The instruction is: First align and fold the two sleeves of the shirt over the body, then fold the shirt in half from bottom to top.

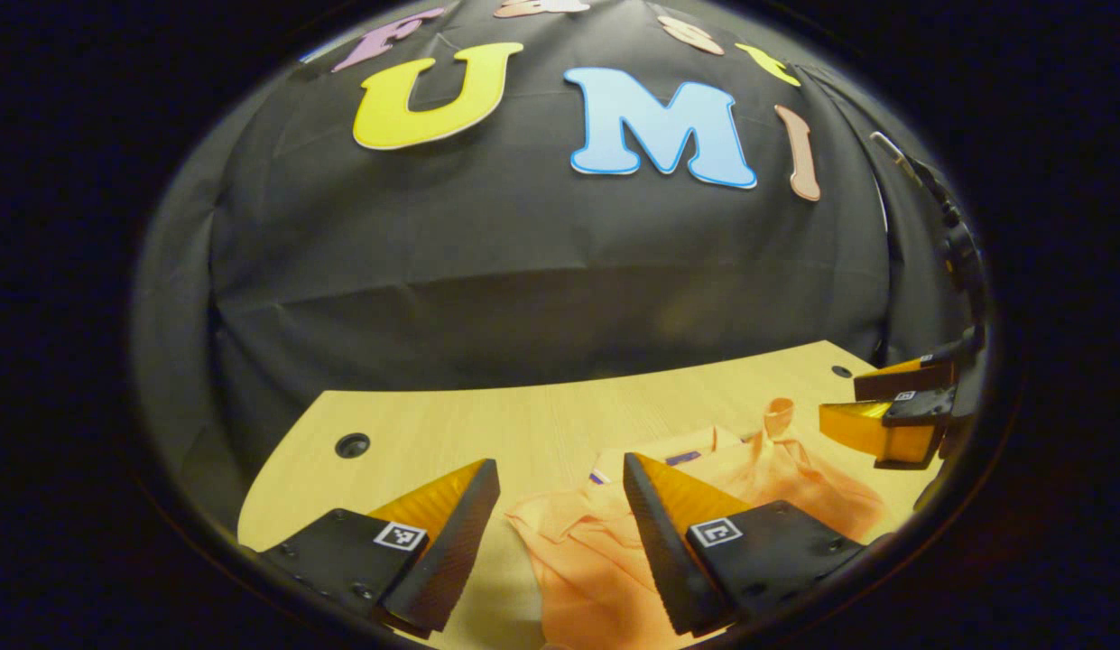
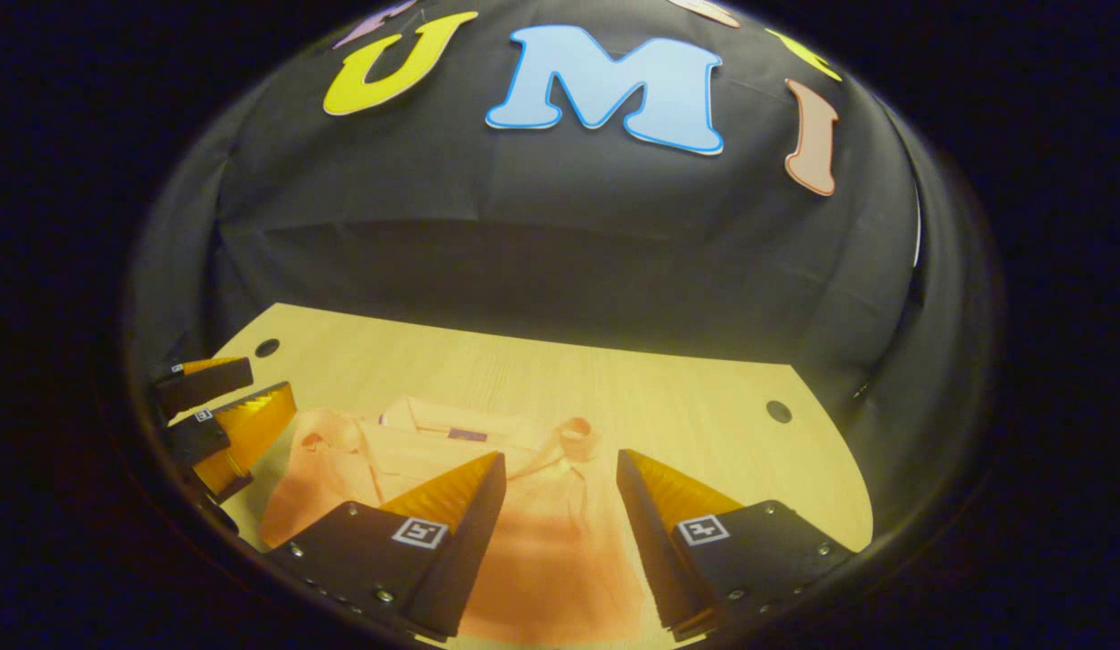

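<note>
**Dim booth, warm light on the table, strong fisheye bend**

Both views are dim overall. The wooden table (image 1: 541,424) takes a warm, yellowish light, brightest across its middle, while the black cloth wall (image 2: 560,235) behind stays dark, with only faint folds showing. In the right gripper view a soft shadow darkens the lower part of the orange shirt (image 2: 541,533). Fisheye distortion curves the table's far edge and darkens the rims. Focus is fairly sharp at centre and softer toward the edges. No glare shows.

Soft, lightly creased cloth shirt (image 2: 541,533), smooth matt pale wood-grain table (image 2: 523,379), matt black cloth wall (image 2: 560,235)
</note>
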A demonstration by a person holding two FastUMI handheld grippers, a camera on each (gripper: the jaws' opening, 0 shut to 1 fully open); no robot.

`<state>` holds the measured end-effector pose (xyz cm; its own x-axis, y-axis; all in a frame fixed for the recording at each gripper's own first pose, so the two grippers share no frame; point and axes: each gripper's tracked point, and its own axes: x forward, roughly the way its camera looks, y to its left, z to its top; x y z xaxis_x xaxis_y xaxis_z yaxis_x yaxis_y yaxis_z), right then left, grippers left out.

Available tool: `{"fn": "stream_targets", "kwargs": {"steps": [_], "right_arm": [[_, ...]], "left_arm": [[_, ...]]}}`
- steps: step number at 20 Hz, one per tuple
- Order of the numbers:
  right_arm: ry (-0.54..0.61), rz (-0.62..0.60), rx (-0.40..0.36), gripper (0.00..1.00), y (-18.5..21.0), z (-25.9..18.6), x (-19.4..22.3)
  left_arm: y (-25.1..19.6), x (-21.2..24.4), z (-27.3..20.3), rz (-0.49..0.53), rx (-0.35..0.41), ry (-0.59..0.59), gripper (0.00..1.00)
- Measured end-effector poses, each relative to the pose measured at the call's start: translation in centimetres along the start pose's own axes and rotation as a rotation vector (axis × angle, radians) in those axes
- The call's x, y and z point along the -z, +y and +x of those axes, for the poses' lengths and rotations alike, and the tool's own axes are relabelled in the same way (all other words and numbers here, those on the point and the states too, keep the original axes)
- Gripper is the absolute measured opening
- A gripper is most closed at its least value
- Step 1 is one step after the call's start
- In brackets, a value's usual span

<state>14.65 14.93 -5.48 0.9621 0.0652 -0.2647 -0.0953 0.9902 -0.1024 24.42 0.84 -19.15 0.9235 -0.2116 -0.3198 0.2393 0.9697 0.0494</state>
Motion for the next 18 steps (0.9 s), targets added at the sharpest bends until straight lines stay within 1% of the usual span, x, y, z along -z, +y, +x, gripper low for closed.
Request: {"fn": "stream_targets", "kwargs": {"steps": [2,5,8,9,13,18], "right_arm": [[-0.017,-0.008,-0.006,0.77,-0.4,-1.7,0.0],[-0.055,-0.025,-0.006,0.77,-1.5,-4.7,-0.3],[-0.107,-0.02,-0.012,0.76,-2.4,-8.0,-0.5],[-0.126,-0.015,-0.011,0.77,-2.9,-8.8,-0.7],[-0.175,0.005,-0.03,0.77,-3.9,-12.4,-0.7],[-0.229,0.022,-0.034,0.77,-5.6,-16.2,-0.7]], "left_arm": [[-0.1,-0.5,-1.9,-0.01,-0.025,-0.018,0.95],[-0.9,-0.7,-4.6,-0.067,-0.049,-0.035,0.95],[-1.5,-1.0,-7.4,-0.096,-0.074,-0.057,0.94],[-1.8,-1.2,-8.2,-0.097,-0.083,-0.068,0.94],[-3.0,-2.5,-11.8,-0.078,-0.097,-0.117,0.95],[-4.0,-4.9,-16.7,-0.063,-0.122,-0.186,0.94]]}}
